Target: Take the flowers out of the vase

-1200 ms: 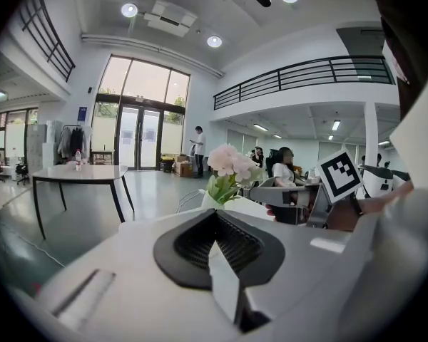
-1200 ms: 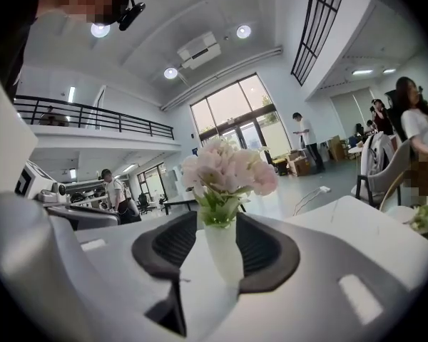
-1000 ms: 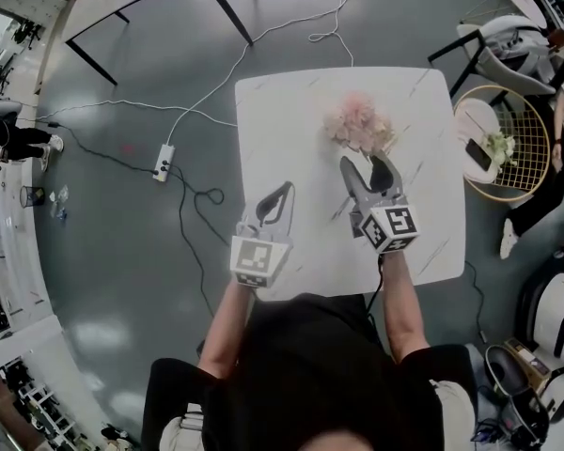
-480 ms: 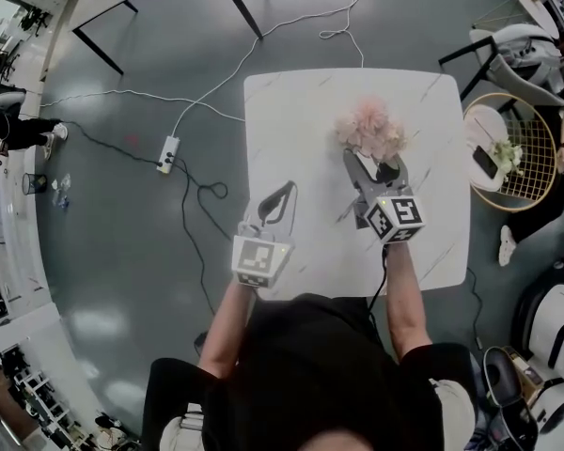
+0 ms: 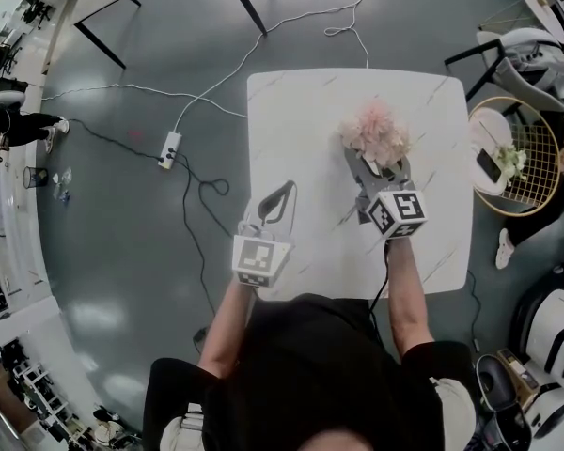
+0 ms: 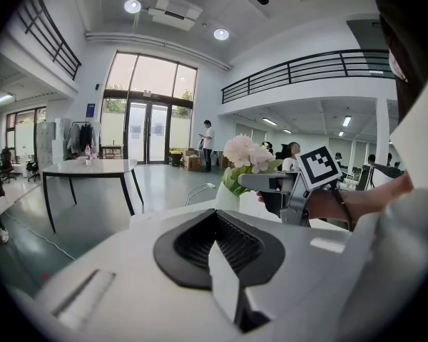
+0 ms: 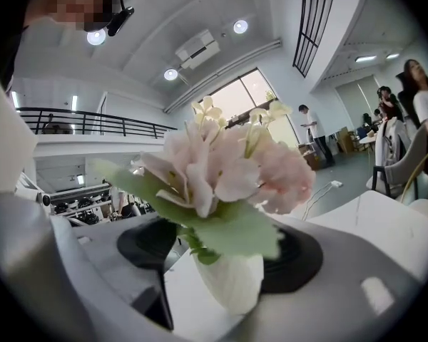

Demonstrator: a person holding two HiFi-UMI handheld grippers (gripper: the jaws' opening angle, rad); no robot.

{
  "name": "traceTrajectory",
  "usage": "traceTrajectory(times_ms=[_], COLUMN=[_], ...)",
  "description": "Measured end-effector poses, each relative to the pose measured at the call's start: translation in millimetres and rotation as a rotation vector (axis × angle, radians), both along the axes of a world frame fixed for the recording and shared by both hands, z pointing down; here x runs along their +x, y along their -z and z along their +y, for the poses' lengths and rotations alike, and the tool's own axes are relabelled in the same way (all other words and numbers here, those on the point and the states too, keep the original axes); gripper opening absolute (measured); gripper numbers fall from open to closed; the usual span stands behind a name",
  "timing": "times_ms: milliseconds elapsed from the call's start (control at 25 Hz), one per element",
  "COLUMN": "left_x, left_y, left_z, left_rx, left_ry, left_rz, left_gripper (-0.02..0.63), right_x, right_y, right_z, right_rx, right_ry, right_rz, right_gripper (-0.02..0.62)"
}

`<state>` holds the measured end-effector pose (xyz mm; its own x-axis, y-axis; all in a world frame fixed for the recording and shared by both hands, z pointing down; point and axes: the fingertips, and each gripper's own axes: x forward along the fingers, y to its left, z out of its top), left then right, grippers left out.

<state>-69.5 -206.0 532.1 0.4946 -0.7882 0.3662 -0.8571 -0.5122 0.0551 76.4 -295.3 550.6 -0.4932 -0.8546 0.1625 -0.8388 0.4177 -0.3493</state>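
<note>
Flowers point(image 7: 221, 169) are soft and light; pinch the stems point(image 7: 191, 242) gently above the vase point(image 7: 232, 283), mid-frame. Your right claw point(image 5: 376, 161) just opened wide around it.

Grey floor point(image 5: 122, 252), white marble table point(image 5: 291, 111), tall windows point(image 6: 146, 84), ceiling spotlights point(image 6: 132, 6).

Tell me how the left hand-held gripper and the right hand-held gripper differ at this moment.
Jaws: the left hand-held gripper's are together; the right hand-held gripper's stand wide apart, having just been opening.
Contents: the left is empty; the right has the white vase of pink flowers between its jaws, ungripped.
Place: the left sits apart from the vase; the right reaches it.
Both hover over the white table.
</note>
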Motion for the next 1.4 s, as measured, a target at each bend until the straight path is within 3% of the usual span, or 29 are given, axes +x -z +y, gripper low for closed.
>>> traceTrajectory(times_ms=[400, 560, 880, 1400], left_x=[-7, -9, -11, -20], left_y=[-4, -5, -3, 2], left_z=[-3, -1, 2, 9], left_rx=[-0.004, -0.005, -0.005, 0.013], left_ry=[0.025, 0.029, 0.027, 0.043], left_rz=[-0.013, -0.011, -0.015, -0.016], left_gripper=[0.006, 0.008, 0.006, 0.006], right_x=[-7, -10, -3, 0], right_y=[0, 1, 4, 8], right_z=[-4, -3, -5, -1], right_rx=[0.009, 0.008, 0.013, 0.024], right_ry=[0.043, 0.063, 0.026, -0.007], right_rz=[0.007, 0.021, 0.068, 0.074], right_gripper=[0.333, 0.299, 0.129, 0.087])
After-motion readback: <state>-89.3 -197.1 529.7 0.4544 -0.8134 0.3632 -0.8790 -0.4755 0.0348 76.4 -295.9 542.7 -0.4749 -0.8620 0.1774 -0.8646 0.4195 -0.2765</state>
